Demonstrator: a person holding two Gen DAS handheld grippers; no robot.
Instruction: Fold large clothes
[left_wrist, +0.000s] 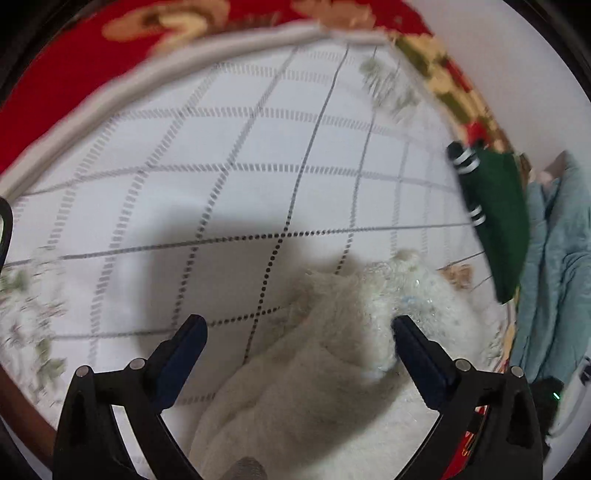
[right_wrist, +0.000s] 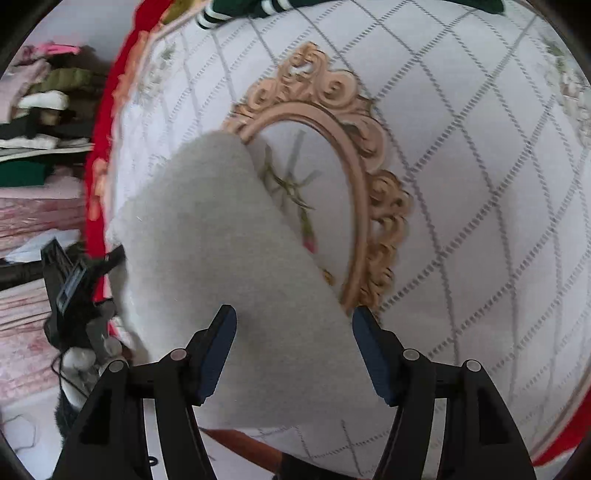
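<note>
Spreading across the lower centre of the left wrist view, a fluffy white garment (left_wrist: 332, 350) is seen lying on a white quilted bedspread (left_wrist: 221, 155) w/ a grey lattice pattern. The left gripper (left_wrist: 299, 328) is held w/ fingers wide apart, nothing clamped; the right-hand pad is touching or just beside the pile. A green garment w/ white stripes (left_wrist: 495, 210) is seen at right edge, a light blue cloth (left_wrist: 561, 266) beside it. In the right wrist view, a grey-white fleece panel (right_wrist: 221, 258) is shown at centre-left, between the parted fingers of the right gripper (right_wrist: 293, 321); whether it is gripped cannot be told. An ornate gold frame motif (right_wrist: 369, 184) is printed on the bedspread, red edging (right_wrist: 98, 155) at left.
</note>
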